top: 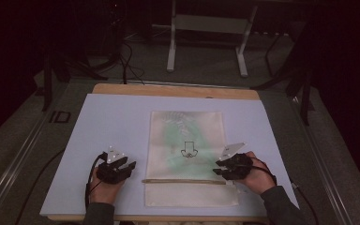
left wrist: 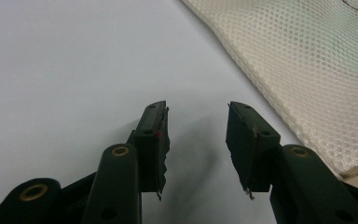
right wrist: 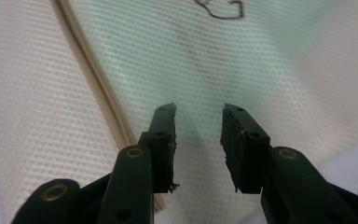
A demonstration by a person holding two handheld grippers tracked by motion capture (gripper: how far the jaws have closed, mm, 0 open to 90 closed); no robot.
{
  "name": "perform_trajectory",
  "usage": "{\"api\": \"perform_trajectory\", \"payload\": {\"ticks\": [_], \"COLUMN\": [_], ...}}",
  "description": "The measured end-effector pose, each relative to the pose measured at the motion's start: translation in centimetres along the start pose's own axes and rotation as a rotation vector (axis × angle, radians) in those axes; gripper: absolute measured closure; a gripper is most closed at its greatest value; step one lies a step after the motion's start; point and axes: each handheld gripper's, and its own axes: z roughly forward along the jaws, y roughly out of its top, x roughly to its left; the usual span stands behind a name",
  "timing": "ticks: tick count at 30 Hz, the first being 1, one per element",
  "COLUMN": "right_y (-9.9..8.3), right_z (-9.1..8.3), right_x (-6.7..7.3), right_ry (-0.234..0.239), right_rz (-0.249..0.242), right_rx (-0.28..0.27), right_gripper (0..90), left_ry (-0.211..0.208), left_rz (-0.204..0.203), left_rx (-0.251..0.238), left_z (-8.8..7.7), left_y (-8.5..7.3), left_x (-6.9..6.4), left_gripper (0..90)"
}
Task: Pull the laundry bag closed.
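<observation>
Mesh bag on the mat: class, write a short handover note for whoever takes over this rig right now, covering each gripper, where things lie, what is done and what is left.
Left gripper: open, nothing between the jaws, over the bare blue mat just left of the mesh bag.
Right gripper: jaws apart and gripping nothing, over the bag's right edge near the zip line.
Bag: flat in the mat's middle, something green showing through the mesh.
Done: bag laid out flat.
Left: probably taking hold of the bag; neither gripper holds it yet.
</observation>
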Motion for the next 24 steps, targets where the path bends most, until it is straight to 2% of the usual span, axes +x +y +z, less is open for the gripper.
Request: {"api": "perform_trajectory", "payload": {"ticks": [7,10,24], "right_y": [1.2,2.2,5.9], "right_z": [0.7,1.1,2.6], "right_x": [0.8,1.4,3.6], "right_ry": [0.033,0.056,0.112], "right_rz": [-0.035,-0.062,-0.155], "right_rx": [0.007,0.008,0.012], "right_gripper": [66.0,67.6,68.2], "left_ry": [-0.006,-0.012,-0.018], "left_rz": [0.003,0.004,0.007], "left_rx": [-0.001,0.0,0.004], "left_z": [0.0,0.0,0.0], "left_y": [0.0,0.1,0.1], "left_x": [-0.1,0.0,0.0], "left_gripper": [57.3,57.2,56.8]}}
